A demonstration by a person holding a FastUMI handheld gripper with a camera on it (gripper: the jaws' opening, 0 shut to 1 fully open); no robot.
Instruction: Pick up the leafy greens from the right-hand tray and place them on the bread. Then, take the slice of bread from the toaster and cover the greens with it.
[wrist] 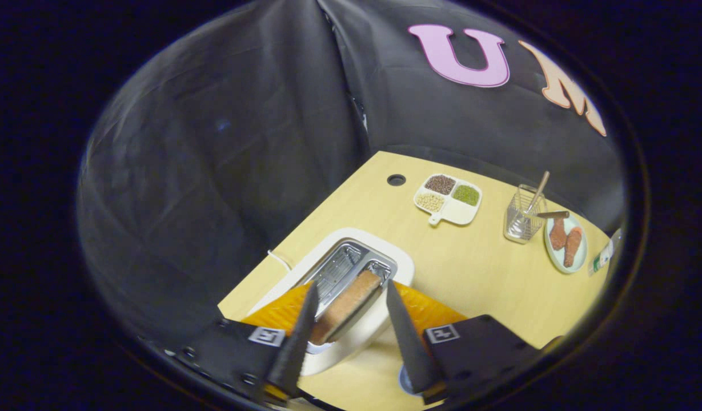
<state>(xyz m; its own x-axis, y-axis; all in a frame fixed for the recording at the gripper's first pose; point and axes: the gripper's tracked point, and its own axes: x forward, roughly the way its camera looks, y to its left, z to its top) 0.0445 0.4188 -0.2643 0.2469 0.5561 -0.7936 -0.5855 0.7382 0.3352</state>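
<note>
Sitting on the wooden table (pixel 476 274), a white toaster (pixel 356 337). Standing in its nearer slot, a bread slice (pixel 346 305), seemingly untouched. Hovering spread wide above, gripping nothing, the gripper (pixel 351 297).

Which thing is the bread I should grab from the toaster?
Find the white toaster at the near end of the wooden table. Its slot nearer the open gripper holds the brown bread slice, standing between the fingers. The other slot beside it is bare metal.
</note>
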